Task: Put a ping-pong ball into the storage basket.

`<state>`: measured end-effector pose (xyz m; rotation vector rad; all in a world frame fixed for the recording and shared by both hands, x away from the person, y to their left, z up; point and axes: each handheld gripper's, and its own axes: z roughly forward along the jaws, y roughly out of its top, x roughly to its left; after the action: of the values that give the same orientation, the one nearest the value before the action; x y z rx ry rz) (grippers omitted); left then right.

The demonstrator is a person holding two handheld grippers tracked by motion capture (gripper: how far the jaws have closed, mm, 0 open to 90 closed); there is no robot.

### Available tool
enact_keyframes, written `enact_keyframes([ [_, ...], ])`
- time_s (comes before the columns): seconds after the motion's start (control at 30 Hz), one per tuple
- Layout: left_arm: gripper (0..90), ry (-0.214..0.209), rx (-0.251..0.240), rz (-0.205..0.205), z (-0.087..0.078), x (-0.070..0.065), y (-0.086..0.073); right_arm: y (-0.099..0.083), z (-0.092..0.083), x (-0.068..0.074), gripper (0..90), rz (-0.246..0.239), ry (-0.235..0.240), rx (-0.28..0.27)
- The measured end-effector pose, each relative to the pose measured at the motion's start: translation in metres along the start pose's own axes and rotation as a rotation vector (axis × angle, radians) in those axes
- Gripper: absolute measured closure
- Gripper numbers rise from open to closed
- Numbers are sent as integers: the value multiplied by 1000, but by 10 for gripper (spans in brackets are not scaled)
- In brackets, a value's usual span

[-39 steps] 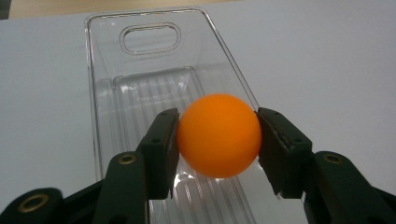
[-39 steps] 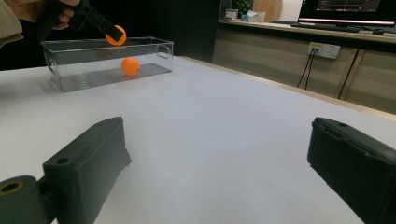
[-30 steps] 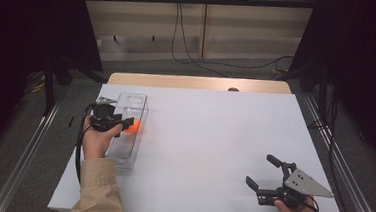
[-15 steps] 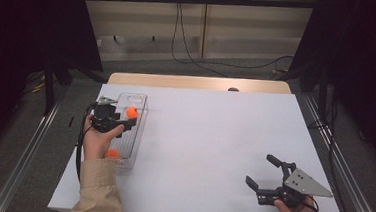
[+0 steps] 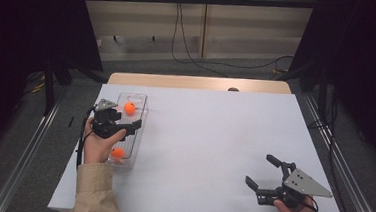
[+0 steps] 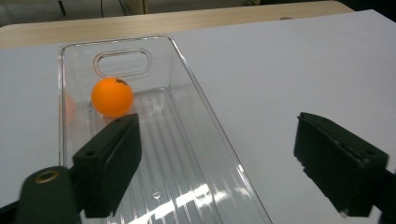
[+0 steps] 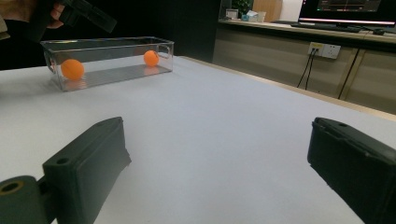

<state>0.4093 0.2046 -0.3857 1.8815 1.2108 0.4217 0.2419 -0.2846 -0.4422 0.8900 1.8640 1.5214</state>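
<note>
My left tool [image 5: 124,126] hangs over the clear bin [image 5: 143,114], jaws just spread and empty. One ball [image 6: 112,96] lies ahead at the bin's far end, the other [image 5: 117,152] at its near end by my wrist. My right tool [image 5: 267,174], spread and empty, rests well apart across the bench [image 5: 214,138], so the left is nearer.

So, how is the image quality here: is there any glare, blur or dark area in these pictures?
High view: the table is evenly lit, the surroundings dark. Left gripper view: glare streaks on the floor of the clear bin; the orange ball is sharp, the near tongs soft. Right gripper view: the near tongs are blurred, the bin and both balls fairly sharp, the background behind them black.
</note>
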Motion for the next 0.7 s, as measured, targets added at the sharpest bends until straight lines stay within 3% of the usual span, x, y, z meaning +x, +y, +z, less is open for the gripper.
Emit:
enact_keyframes([
  [0.3,115,7,-44,35,-11,-10,-16,0,0,0,41,1,3,0],
  [0.53,87,16,-113,43,-17,-16,-27,0,0,1,41,1,3,2],
  [0.7,68,-20,-156,28,-21,-19,-36,0,1,1,41,0,5,1],
])
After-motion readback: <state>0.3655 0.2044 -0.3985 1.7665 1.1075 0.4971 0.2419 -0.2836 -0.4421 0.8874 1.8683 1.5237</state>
